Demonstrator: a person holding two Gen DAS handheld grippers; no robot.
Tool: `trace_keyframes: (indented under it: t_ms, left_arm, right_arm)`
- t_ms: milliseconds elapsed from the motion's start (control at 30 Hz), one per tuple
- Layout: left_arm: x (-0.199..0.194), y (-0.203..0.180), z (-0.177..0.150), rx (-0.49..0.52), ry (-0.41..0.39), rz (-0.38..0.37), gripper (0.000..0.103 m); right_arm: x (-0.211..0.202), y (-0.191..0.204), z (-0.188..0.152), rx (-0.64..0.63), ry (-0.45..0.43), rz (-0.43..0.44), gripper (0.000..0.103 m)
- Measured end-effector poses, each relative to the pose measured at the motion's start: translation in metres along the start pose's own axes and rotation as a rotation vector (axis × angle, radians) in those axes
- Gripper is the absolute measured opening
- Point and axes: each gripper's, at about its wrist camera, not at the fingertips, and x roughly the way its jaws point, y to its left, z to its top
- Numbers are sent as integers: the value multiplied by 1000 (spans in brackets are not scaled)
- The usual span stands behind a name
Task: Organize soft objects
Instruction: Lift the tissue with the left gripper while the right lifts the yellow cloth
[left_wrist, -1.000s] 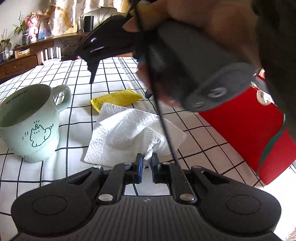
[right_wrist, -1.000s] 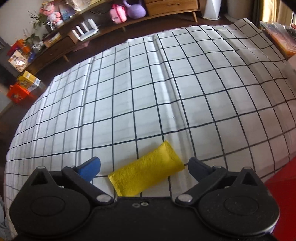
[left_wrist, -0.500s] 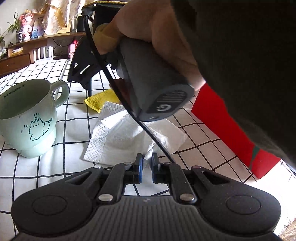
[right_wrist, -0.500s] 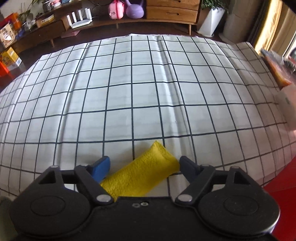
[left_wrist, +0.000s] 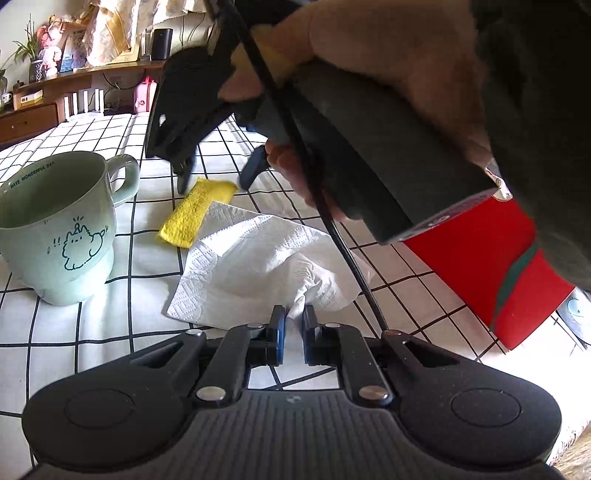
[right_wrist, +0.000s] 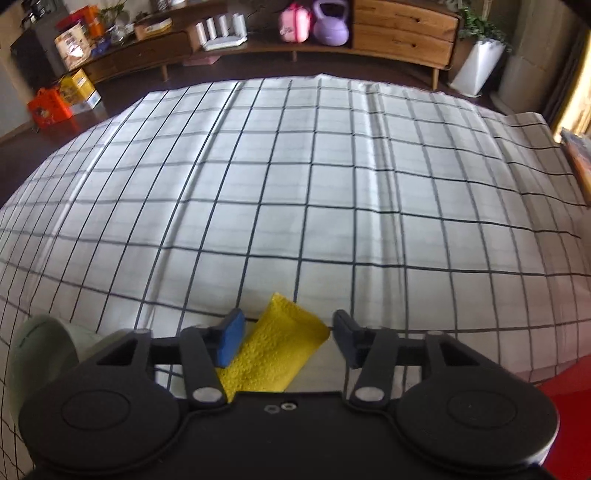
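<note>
Since 1 s ago, right gripper jaws narrowed round yellow cloth & are closing; cloth betw. them, right pad not touching it. Cloth lies on checked tablecloth.

Left wrist view: left gripper nearly shut, pinching corner of white paper napkin. Green mug beside. Cloth just past napkin, under right gripper.

left tongs pinched on white napkin, yellow cloth beside green mug
</note>
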Motion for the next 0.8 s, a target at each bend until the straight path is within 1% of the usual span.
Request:
trace_keyframes:
  t_ms: [33, 67, 133, 233, 333, 400, 433, 467, 533, 800]
  left_arm:
    - [0, 0, 0, 0, 1, -2, 10]
    - [-1, -1, 0, 2, 1, -4, 10]
    - [-1, -1, 0, 6, 3, -6, 10]
    - [-2, -3, -2, 6, 5, -5, 10]
    - [-1, -4, -3, 5, 5, -6, 10]
    - [-1, -4, -3, 7, 5, -7, 10]
    - [-1, -4, -3, 7, 5, -8, 10]
    - [-1, -3, -2, 7, 4, -10, 10]
    - [-1, -3, -2, 7, 4, -11, 10]
    - [-4, -1, -1, 0, 0, 1, 10]
  right_arm:
    - [-3, 0, 0, 18, -4, -3, 75]
    - [-3, 0, 0, 26, 4, -12, 76]
    - [-3, 1, -3, 44, 26, -17, 75]
    - [2, 2, -8, 71, 62, -6, 70]
    - [5, 4, -11, 120, 61, 20, 70]
    - [5, 8, -10, 110, 53, 10, 68]
    - [6, 10, -9, 99, 53, -2, 63]
    - [6, 11, -10, 87, 51, -18, 55]
    - [5, 10, -10, 80, 43, -28, 47]
    - [-6, 0, -16, 63, 1, -9, 43]
